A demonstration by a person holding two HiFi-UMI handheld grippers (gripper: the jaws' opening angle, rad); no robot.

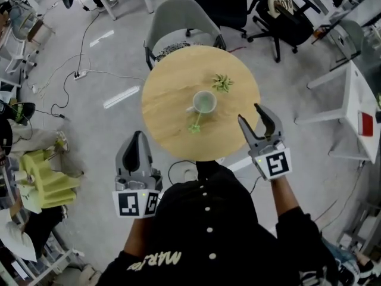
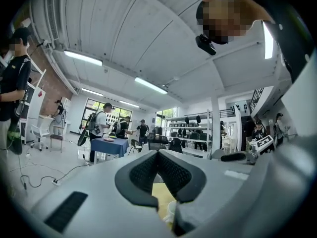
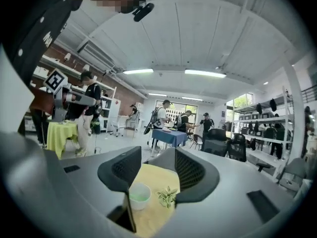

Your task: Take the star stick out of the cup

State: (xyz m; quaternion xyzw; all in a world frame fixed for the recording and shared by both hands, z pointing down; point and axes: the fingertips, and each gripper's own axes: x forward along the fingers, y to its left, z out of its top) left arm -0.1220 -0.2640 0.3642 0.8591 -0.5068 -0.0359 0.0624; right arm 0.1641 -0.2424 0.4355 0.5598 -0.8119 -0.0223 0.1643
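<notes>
From my head view the round wooden worktop (image 1: 172, 82) fills the middle of the frame, with a white cup (image 1: 204, 102) standing upright near its centre. The star stick (image 1: 195, 125) is pale green. It slants from the cup's near rim toward the lower left, and its star end lies over the wood just below the cup. I cannot tell whether the other end sits inside the cup or only rests against it. A small spiky green sprig (image 1: 222, 82) lies on the worktop to the upper right of the cup, close to it but apart. My left gripper (image 1: 138, 136) hovers off the worktop's lower left edge, over the floor. In the left gripper view its fingers (image 2: 143, 172) meet at the tips with nothing between them, and a sliver of the cup shows beneath them. My right gripper (image 1: 255, 121) is over the lower right edge of the worktop, pointing toward the upper left. Its fingers (image 3: 190, 171) are spread wide and grip nothing. Through the gap, the right gripper view shows the cup at lower left and the sprig just right of it, both well ahead of the fingers. A grey chair (image 1: 181, 16) stands beyond the worktop at the top of the head view.
</notes>
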